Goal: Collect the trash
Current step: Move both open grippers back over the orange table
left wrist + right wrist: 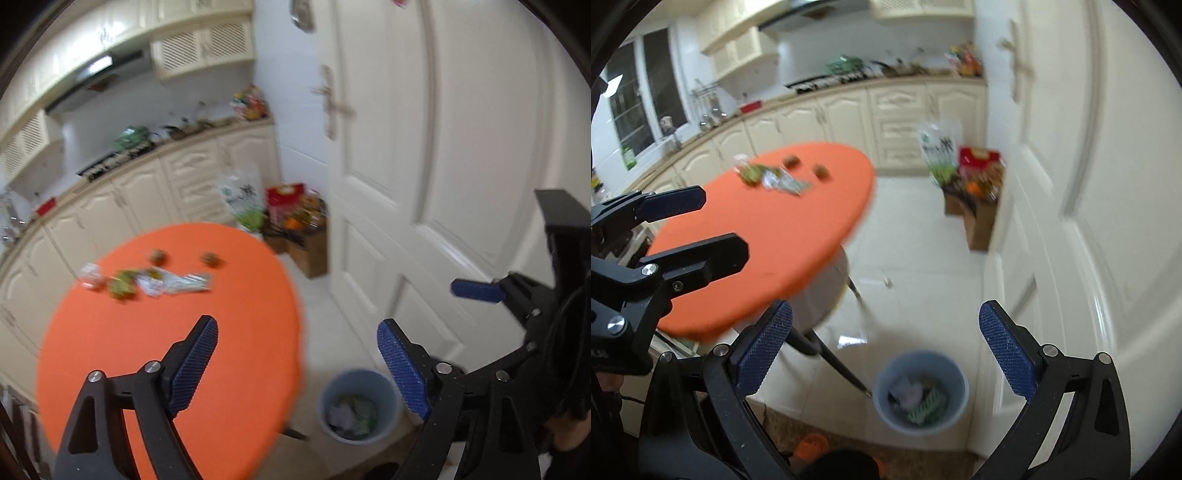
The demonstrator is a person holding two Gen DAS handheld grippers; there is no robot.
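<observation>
A round orange table [122, 343] [775, 229] carries a blurred heap of trash [166, 282] [775, 179]: clear and white wrappers, something green, and two small brown lumps [159, 254] [792, 160]. A blue-grey bin [327, 395] [960, 391] stands on the floor beside the table with crumpled white and green wrappers inside. My left gripper [299, 365] is open and empty, high above the table's edge and the bin. My right gripper [886, 347] is open and empty above the bin. The left gripper [724, 225] also shows at the left of the right wrist view.
A white door [443, 147] [1071, 184] fills the right side. At its foot stands a cardboard box [310, 254] [979, 221] of groceries, with a green-and-white bag [242, 199] [940, 151] next to it. Cream cabinets [140, 195] run behind the table. Dark table legs [831, 358] slant toward the bin.
</observation>
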